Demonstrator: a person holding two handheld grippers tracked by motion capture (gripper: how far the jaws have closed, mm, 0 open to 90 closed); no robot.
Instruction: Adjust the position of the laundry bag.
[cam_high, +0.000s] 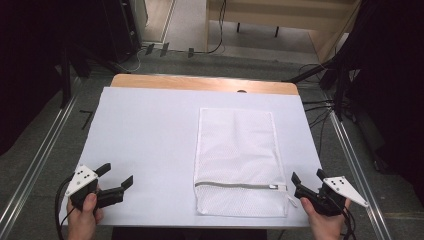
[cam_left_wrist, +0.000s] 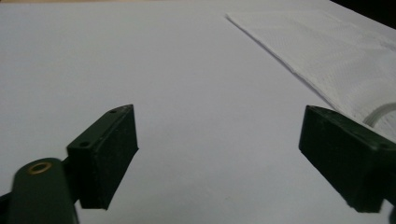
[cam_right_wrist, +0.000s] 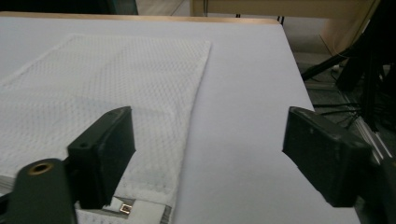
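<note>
Your right gripper (cam_high: 306, 181), jaws wide and empty, sits just beside the zipper pull (cam_high: 273, 187) at the near right corner of the white mesh bag (cam_high: 237, 150). Your left gripper (cam_high: 116, 176), jaws likewise wide and empty, stands well apart. The bag's long axis runs away from you up the counter (cam_high: 145, 130).

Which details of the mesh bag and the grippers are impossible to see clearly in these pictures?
- Mesh bag contents: high view, weave too fine to tell if anything is inside.
- Zipper pull: right gripper view, partly hidden behind the right gripper's near jaw.
- Bag's near end: left gripper view, cut off by the frame edge and the left gripper's jaw.
</note>
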